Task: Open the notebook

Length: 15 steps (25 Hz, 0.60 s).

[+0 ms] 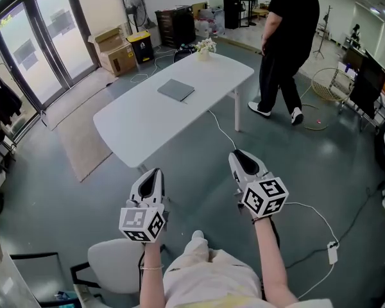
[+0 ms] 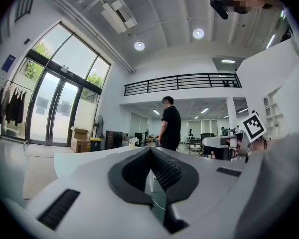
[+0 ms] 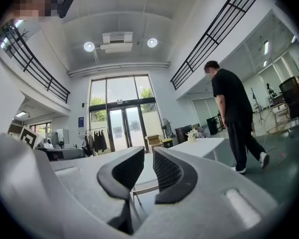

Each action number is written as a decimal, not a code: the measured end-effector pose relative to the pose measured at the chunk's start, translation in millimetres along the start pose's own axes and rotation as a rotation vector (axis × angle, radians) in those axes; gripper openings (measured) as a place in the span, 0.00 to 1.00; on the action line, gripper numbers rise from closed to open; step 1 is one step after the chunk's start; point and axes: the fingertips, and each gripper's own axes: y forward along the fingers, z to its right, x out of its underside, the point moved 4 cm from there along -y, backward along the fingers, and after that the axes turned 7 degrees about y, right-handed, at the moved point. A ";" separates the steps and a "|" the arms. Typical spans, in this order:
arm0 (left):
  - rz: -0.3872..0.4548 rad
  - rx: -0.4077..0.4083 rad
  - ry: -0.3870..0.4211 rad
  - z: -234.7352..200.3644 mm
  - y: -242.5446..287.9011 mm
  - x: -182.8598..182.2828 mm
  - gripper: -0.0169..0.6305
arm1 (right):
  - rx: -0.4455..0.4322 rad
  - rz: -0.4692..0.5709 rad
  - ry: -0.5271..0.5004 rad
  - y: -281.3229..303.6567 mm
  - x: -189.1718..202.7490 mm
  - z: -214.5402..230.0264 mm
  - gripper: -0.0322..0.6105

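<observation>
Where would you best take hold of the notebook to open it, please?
The notebook lies closed and flat on the table, so grip its thin cover edge, coming level from the table's near side. Which edge is the spine can't be told from here; I'd try the edge facing us first.

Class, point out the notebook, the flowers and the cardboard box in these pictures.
notebook [image 1: 176, 90], head view, middle of its grey cover.
flowers [image 1: 205, 44], head view, on the white blooms.
cardboard box [image 1: 117, 59], head view, on its front side.
</observation>
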 end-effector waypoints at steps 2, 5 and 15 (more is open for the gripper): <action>-0.003 -0.002 -0.002 -3.7 2.2 1.9 0.02 | -0.003 -0.002 0.011 6.1 1.7 2.0 0.13; -0.009 -0.005 -0.009 -8.4 8.4 3.5 0.02 | 0.005 -0.004 0.018 14.8 3.2 7.4 0.16; -0.026 -0.004 -0.038 -29.6 65.3 20.4 0.02 | 0.017 -0.018 0.028 65.1 8.4 42.9 0.22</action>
